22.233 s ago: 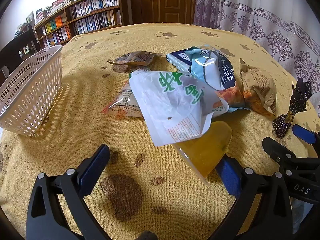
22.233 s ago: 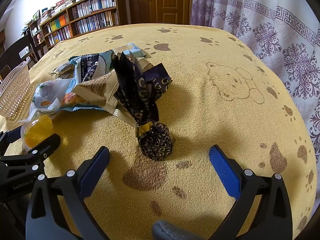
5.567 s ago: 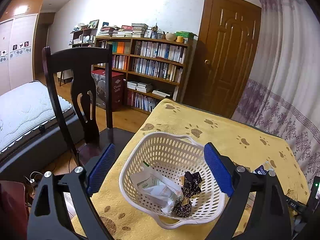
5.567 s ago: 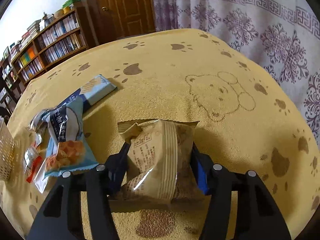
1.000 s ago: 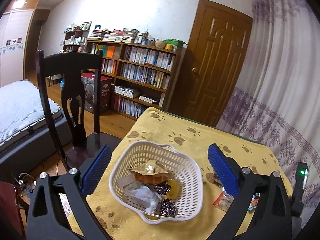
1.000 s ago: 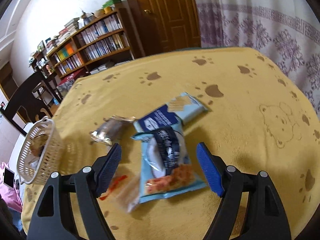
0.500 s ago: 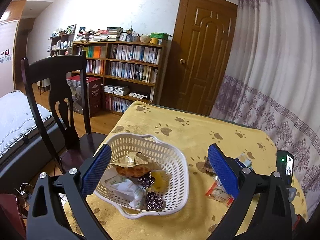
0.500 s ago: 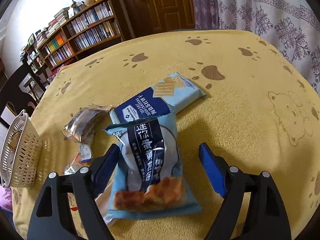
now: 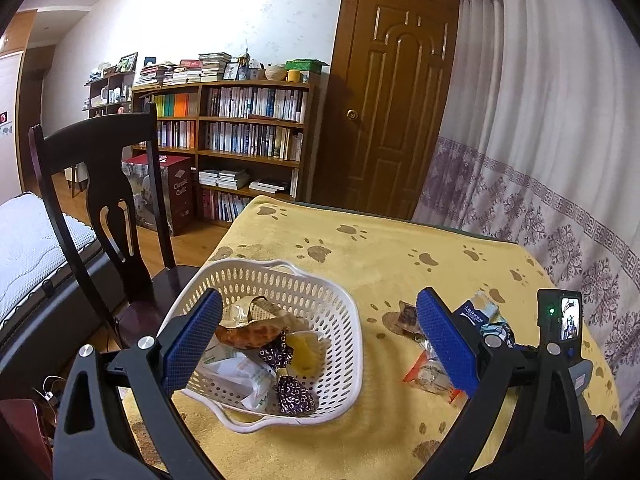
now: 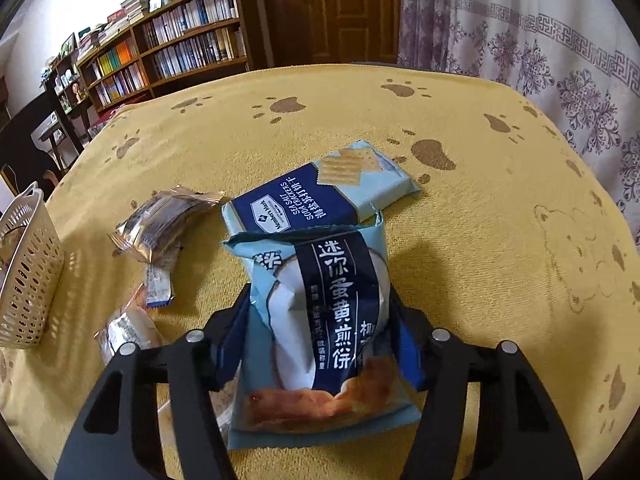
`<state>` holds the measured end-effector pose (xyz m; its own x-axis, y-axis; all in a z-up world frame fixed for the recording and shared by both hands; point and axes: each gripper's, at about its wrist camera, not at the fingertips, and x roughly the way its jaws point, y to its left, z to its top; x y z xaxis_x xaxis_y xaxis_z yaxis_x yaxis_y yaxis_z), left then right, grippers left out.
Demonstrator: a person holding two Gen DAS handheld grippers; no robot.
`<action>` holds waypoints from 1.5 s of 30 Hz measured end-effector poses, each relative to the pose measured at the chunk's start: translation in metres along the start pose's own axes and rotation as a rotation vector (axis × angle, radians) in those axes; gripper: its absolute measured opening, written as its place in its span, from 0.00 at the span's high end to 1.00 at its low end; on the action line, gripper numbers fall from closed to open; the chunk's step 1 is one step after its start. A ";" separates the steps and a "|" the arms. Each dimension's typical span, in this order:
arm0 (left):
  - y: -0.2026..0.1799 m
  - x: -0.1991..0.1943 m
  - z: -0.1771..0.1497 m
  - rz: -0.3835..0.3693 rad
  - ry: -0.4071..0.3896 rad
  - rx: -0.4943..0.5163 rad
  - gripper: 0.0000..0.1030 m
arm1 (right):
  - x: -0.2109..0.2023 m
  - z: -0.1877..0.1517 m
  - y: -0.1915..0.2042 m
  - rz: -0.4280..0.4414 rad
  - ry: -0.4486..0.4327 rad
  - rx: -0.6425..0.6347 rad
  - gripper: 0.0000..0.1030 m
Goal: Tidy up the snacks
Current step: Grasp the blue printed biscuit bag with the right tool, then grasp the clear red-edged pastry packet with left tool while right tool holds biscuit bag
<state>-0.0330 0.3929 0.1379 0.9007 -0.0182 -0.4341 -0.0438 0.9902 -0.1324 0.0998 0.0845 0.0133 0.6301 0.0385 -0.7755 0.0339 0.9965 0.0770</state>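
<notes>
Closing since half a second ago, right gripper [image 10: 320, 336] fingers now pinch the light-blue snack bag [image 10: 324, 320]; left gripper [image 9: 320, 344] fingers spread.

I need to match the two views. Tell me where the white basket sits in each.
Left wrist view: the white basket is at lower centre, holding snacks, between the left tool's blue pads.
Right wrist view: only a slice of it shows at the left edge.
Shared landmark: the Sea Salt Soda Crackers pack, right of the basket in both.
</notes>
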 end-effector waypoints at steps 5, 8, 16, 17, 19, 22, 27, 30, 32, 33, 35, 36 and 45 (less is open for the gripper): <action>-0.006 0.002 -0.002 -0.007 0.006 0.018 0.04 | -0.005 -0.005 -0.007 -0.004 -0.003 0.014 0.44; -0.010 0.003 -0.004 -0.012 0.011 0.032 0.04 | -0.009 -0.009 -0.013 -0.003 -0.002 0.017 0.44; -0.029 0.006 -0.012 -0.032 0.027 0.089 0.04 | -0.024 -0.026 -0.029 0.006 -0.004 0.021 0.44; -0.032 0.007 -0.013 -0.036 0.029 0.097 0.04 | -0.026 -0.028 -0.032 0.006 -0.006 0.023 0.44; -0.038 0.009 -0.016 -0.044 0.035 0.113 0.04 | -0.031 -0.033 -0.037 0.008 -0.013 0.027 0.44; -0.049 0.013 -0.023 -0.063 0.051 0.139 0.04 | -0.038 -0.039 -0.044 0.012 -0.026 0.034 0.44; -0.071 0.024 -0.040 -0.101 0.089 0.191 0.04 | -0.044 -0.047 -0.053 0.021 -0.044 0.047 0.44; -0.084 0.031 -0.050 -0.125 0.102 0.223 0.04 | -0.041 -0.050 -0.055 0.026 -0.042 0.045 0.44; -0.092 0.036 -0.056 -0.139 0.112 0.244 0.04 | -0.040 -0.052 -0.057 0.031 -0.044 0.047 0.44; -0.094 0.039 -0.059 -0.142 0.117 0.249 0.04 | -0.040 -0.052 -0.058 0.035 -0.047 0.048 0.44; -0.099 0.045 -0.065 -0.152 0.136 0.257 0.04 | -0.040 -0.053 -0.058 0.041 -0.053 0.053 0.44; -0.102 0.050 -0.068 -0.163 0.154 0.263 0.04 | -0.040 -0.053 -0.058 0.042 -0.055 0.052 0.44; -0.122 0.084 -0.086 -0.262 0.261 0.309 0.04 | -0.040 -0.055 -0.060 0.064 -0.070 0.057 0.44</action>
<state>0.0114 0.2586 0.0412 0.7241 -0.2673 -0.6357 0.3363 0.9417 -0.0129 0.0299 0.0272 0.0057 0.6850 0.0951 -0.7223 0.0346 0.9861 0.1626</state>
